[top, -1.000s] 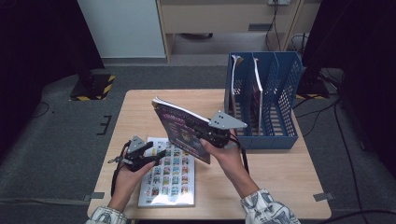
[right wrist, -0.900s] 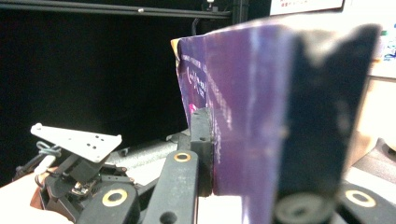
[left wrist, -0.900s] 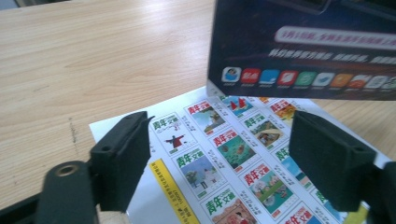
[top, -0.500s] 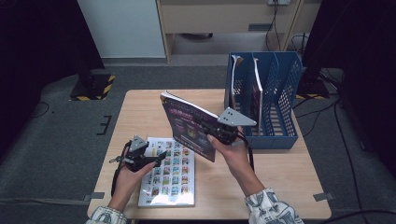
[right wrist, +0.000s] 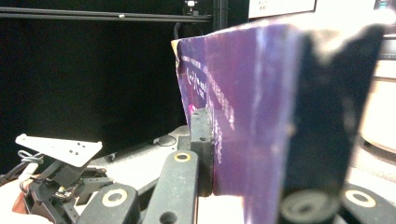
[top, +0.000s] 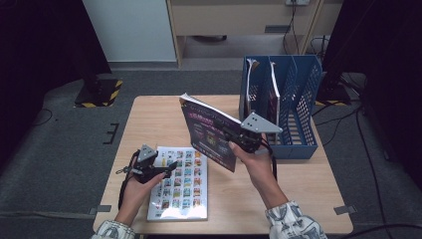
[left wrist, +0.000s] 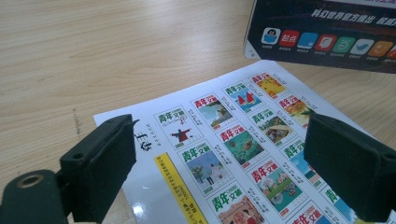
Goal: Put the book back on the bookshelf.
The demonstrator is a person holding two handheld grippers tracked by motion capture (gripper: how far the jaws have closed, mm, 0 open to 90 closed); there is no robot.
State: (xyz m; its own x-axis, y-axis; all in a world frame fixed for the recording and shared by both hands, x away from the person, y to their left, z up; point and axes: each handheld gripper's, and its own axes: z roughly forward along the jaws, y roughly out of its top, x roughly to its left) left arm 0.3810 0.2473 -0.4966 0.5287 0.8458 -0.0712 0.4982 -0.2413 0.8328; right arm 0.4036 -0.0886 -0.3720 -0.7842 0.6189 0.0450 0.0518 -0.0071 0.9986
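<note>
1. High view: the right gripper [top: 238, 141] holds a purple magazine [top: 206, 133] tilted up above the table [top: 149, 117], its jaws clamped on the edge nearest the blue file rack [top: 298, 107]. The rack stands at the table's far right corner with other magazines already upright in two of its slots.
2. The left gripper [top: 160, 169] sits low over a second magazine [top: 180, 184] that lies flat near the front edge. Its jaws have just been opening and stand wide, with nothing pressed between the pads.
3. Risk: the purple magazine is pinched at one edge only, so its free pages may sag or fan open, then catch on a rack divider on the way in.
4. Risk: the grip is narrow and the cover looks glossy. A quick swing toward the rack could make it slip or pivot in the jaws.
5. Risk: the open left jaws hover just over the flat magazine; a careless drop could scuff or shove it toward the table edge.
6. Left gripper view: both black pads [left wrist: 100, 161] stand far apart over the flat magazine's [left wrist: 233, 154] grid of small cover pictures, and the purple magazine's lower edge [left wrist: 322, 39] hangs above the table beyond. The high view cannot show that gap so plainly.
7. Right gripper view: the jaws press on the purple magazine [right wrist: 243, 116] from both sides, confirming the clamp, with the left gripper [right wrist: 60, 179] farther off. The rack is clear in the high view alone.
</note>
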